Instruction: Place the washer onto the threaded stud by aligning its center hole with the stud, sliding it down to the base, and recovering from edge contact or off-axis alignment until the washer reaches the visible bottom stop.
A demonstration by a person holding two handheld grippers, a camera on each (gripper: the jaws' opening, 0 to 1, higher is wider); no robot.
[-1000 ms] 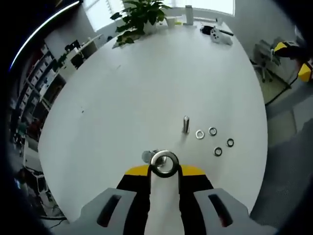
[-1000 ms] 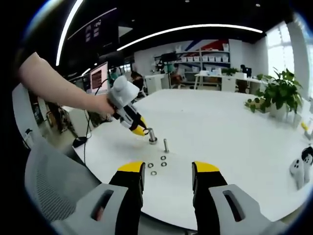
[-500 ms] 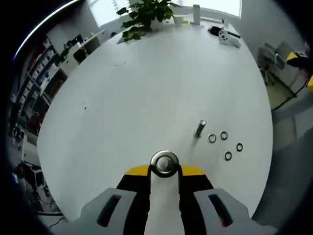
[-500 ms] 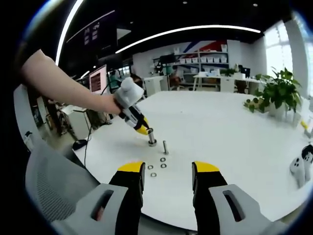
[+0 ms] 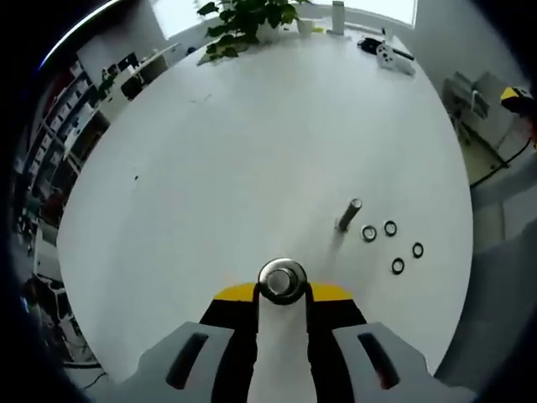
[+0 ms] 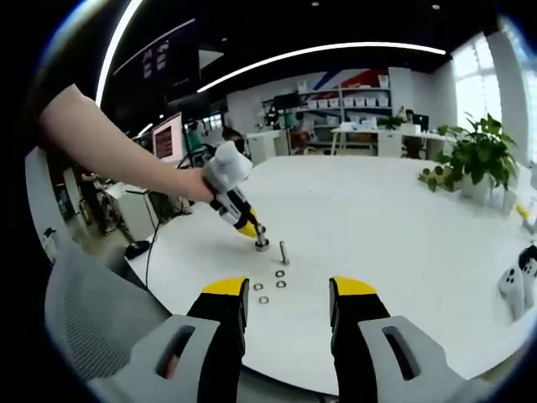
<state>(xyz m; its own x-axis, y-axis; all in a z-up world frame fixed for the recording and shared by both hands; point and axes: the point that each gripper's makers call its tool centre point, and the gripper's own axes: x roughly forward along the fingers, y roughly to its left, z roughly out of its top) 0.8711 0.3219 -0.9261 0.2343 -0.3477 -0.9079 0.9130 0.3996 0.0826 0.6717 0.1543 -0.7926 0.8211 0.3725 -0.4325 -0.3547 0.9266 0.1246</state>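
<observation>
Washer brought over a stud

The washer (image 5: 282,280), pinched by the left gripper (image 5: 282,290), was shifted from beside the stud (image 6: 262,238) to over it; the right gripper (image 6: 281,300) was held spread.

The washer (image 5: 282,280) held in the left gripper (image 5: 282,295) covers whatever lies under it. In the right gripper view, the four loose washers (image 6: 270,290) are perhaps too small to tell apart.

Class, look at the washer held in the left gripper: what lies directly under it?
Through the washer hole, a grey stud top shows; the right gripper view shows a short stud on the table beneath the left gripper. The stud's base is covered.
</observation>
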